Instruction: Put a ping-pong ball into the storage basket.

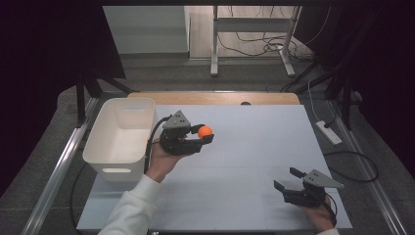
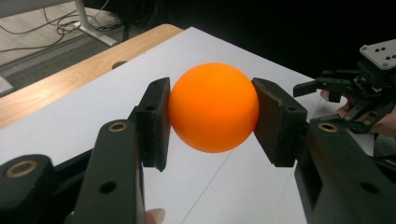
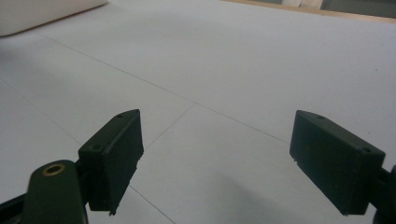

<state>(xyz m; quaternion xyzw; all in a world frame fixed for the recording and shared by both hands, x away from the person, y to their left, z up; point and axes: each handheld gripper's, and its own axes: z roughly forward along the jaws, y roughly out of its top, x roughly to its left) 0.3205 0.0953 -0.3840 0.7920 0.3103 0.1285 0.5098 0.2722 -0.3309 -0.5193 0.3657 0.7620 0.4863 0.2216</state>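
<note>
An orange ball (image 1: 205, 131) is pinched between the black jaws of my left gripper (image 1: 204, 133), which is held above the white tabletop (image 1: 244, 147) just right of the white bin (image 1: 120, 134). In the left gripper view the ball (image 2: 213, 107) sits squarely between both pads (image 2: 156, 121), clear of the table. My right gripper (image 1: 288, 179) rests low near the table's front right corner, jaws open and empty. In the right gripper view its pads (image 3: 116, 149) stand wide apart over bare white board. The right gripper (image 2: 322, 88) also appears far off in the left gripper view.
The white bin is an empty rectangular tub at the table's left edge. A wooden strip (image 1: 215, 98) runs along the far edge. Beyond it stand a desk frame (image 1: 254, 39) and floor cables (image 1: 266, 46). Metal rails (image 1: 58, 171) flank the table.
</note>
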